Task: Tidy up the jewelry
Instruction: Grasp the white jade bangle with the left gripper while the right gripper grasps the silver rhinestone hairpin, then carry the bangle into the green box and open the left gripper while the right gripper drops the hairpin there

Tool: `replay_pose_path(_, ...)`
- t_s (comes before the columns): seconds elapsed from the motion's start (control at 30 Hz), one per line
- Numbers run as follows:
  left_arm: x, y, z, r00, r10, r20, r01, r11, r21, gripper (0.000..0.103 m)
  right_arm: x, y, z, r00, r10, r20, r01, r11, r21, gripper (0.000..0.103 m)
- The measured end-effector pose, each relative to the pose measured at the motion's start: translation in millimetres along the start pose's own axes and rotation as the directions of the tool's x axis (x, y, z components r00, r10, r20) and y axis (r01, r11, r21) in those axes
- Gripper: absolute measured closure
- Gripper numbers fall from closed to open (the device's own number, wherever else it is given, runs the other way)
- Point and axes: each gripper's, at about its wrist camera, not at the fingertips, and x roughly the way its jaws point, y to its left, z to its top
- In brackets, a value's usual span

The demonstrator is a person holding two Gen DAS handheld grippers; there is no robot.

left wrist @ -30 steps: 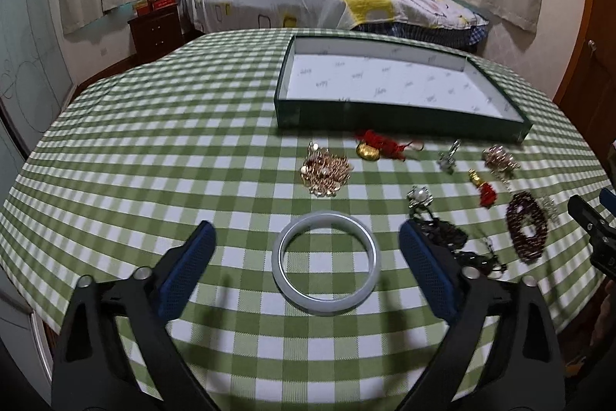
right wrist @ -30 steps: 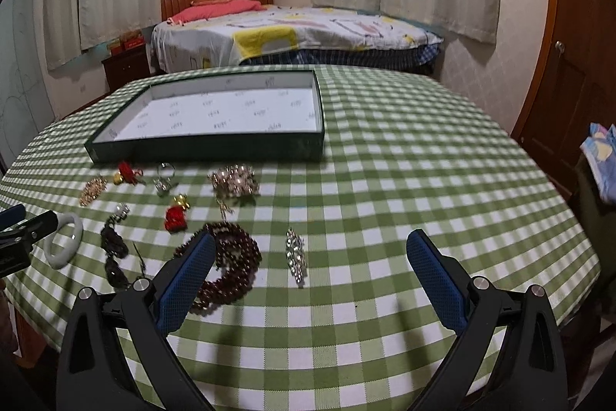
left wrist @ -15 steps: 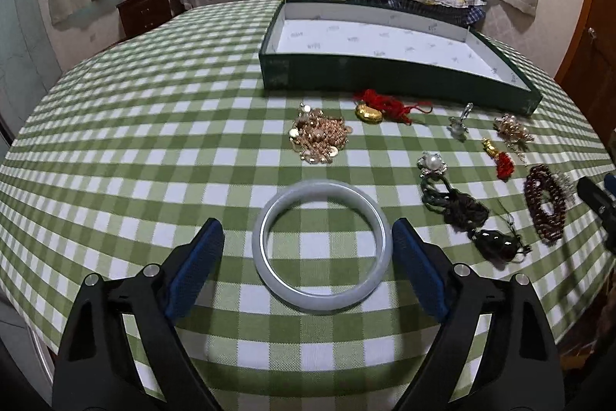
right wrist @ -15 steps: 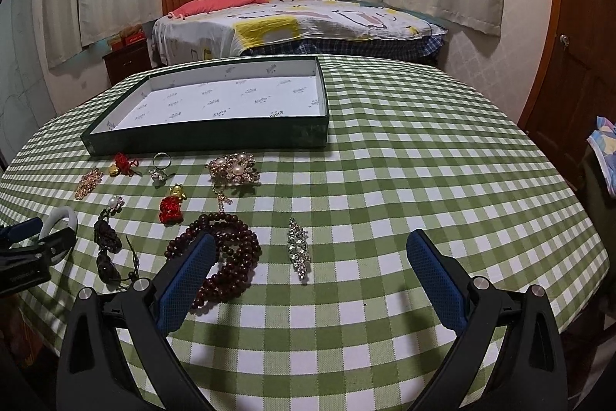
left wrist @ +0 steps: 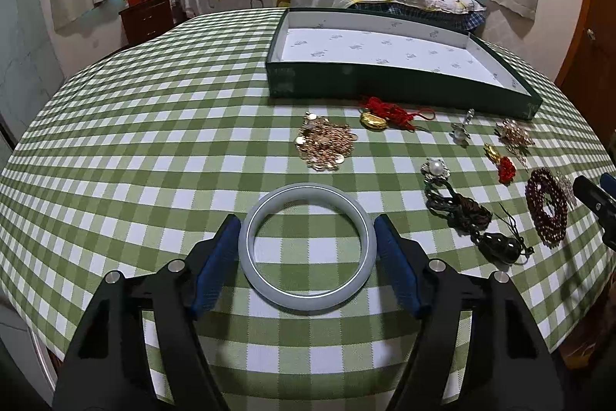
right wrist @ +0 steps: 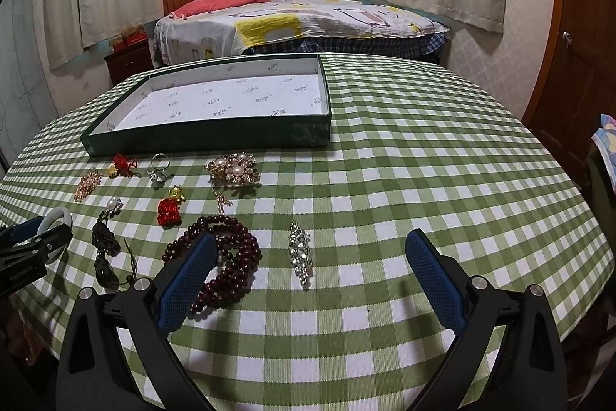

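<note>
A pale jade bangle (left wrist: 307, 249) lies flat on the green checked tablecloth. My left gripper (left wrist: 307, 259) is shut on it, a blue pad touching each side. The bangle also shows at the left edge of the right wrist view (right wrist: 57, 224). The green tray with white lining (left wrist: 400, 83) stands empty at the far side. My right gripper (right wrist: 312, 276) is open and empty, above a crystal brooch (right wrist: 300, 251), with dark red beads (right wrist: 223, 262) by its left finger.
Loose jewelry lies in front of the tray: a gold coin chain (left wrist: 325, 143), a red-tasselled gold charm (left wrist: 381, 116), a ring (left wrist: 460, 131), a pearl brooch (right wrist: 234, 169), a red charm (right wrist: 169, 210), a dark cord pendant (left wrist: 467, 218). A bed stands behind the table.
My left gripper moved forward and closed its jaws onto the bangle. My right gripper stayed open and shifted only slightly.
</note>
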Motion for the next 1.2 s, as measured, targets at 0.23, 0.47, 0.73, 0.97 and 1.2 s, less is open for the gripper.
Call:
replay_pose_path(0.23,1.6,6.3,3.6,1.000,0.007,-0.001,-0.007,1.000,-0.017,0.034,8.7,-4.3,1.3,0.999,0.022,-0.035,-0.021,1.000,0.023,0.043)
replay_pose_path(0.47,2.7,12.6,6.0,1.000,0.015,-0.003,-0.015,0.999,-0.038,0.034,16.2,-2.5,-1.0,0.998,0.038,-0.060,-0.037,0.999,0.013,0.057)
replay_pose_path(0.73,3.3,14.5,6.7,1.000,0.016,-0.006,-0.016,0.999,-0.042,0.034,20.6,-1.3,-3.9,0.994,0.058,-0.088,-0.057,0.998,0.014,0.069)
replay_pose_path(0.97,3.4,14.3,6.8,1.000,0.015,-0.006,-0.015,0.999,-0.042,0.034,18.2,1.9,-6.3,0.992,0.081,-0.092,-0.081,0.997,0.004,0.080)
replay_pose_path(1.2,2.5,14.8,6.9,1.000,0.008,0.000,-0.008,0.999,-0.050,0.034,16.7,2.6,-6.5,0.990,0.103,-0.099,-0.103,0.995,0.013,0.091)
